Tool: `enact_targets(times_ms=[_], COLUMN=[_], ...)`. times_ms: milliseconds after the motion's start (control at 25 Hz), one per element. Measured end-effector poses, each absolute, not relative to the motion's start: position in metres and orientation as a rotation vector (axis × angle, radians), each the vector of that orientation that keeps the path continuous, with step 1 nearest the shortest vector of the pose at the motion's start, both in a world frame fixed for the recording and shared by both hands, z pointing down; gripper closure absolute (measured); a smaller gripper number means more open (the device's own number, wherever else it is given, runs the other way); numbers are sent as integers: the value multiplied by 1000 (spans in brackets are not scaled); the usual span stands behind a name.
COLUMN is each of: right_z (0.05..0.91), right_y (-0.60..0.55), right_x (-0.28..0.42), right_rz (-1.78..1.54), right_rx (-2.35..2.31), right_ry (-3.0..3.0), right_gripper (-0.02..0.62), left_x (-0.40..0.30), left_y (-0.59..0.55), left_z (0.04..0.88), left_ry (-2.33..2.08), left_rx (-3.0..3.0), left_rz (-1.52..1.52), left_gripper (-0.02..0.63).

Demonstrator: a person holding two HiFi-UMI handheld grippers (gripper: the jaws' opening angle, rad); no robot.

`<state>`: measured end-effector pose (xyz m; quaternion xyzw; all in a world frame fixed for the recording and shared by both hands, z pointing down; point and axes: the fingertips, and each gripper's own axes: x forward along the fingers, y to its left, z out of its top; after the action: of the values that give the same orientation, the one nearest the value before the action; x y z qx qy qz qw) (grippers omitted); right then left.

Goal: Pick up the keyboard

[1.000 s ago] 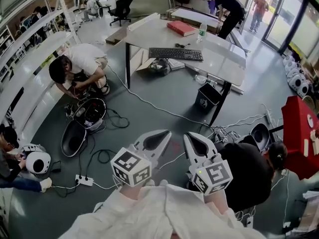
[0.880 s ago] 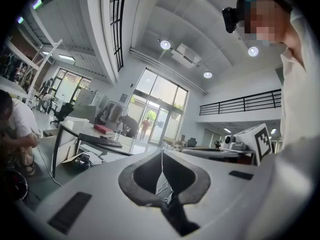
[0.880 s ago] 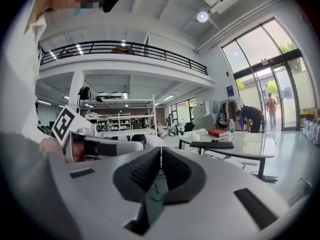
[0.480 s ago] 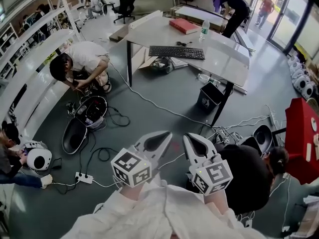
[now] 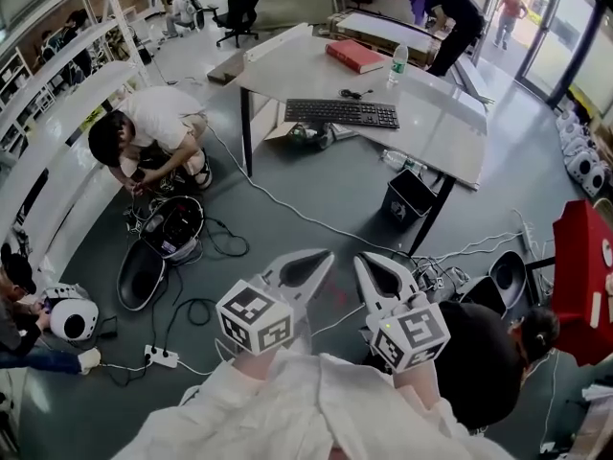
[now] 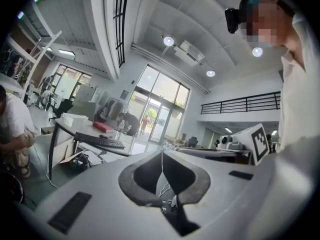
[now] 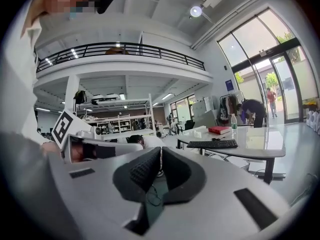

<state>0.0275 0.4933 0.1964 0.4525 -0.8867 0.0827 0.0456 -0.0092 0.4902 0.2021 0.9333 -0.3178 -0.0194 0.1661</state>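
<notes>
Near the white counter's (image 5: 436,127) front edge, well ahead of you: flat black keyboard (image 5: 342,113), untouched. Left gripper (image 5: 311,264) and right gripper (image 5: 375,271) hover over grey floor (image 5: 335,185), fingers pressed together, empty. Walk in first; spread the fingers before meeting the keyboard's long edge.

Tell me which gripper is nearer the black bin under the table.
Right. The right gripper is short of the bin, which lies ahead and slightly to its right. The left gripper is beside the right one, further to the left.
</notes>
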Motion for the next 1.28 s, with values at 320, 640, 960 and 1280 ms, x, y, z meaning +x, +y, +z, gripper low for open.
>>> enact_targets(times_ms=[320,640,960,1280], right_z=[182,183,183,207], right_y=[386,293,230,214], right_x=[13,-13,-26,-32], right_rz=[227,226,231,333], right_rx=[1428,1474,1546,1559], right_ry=[-2687,-2673,-2647,-2595], right_gripper=[564,563,563,563], left_x=[-24,-46,-67,-67], left_y=[382,286,220,202], left_z=[188,193,198,216], left_ry=[-861,-814,-786,-731], left_rx=[2677,2692,2679,2627], left_rz=[-68,-44,-55,-35], left_gripper=[592,592,592,592])
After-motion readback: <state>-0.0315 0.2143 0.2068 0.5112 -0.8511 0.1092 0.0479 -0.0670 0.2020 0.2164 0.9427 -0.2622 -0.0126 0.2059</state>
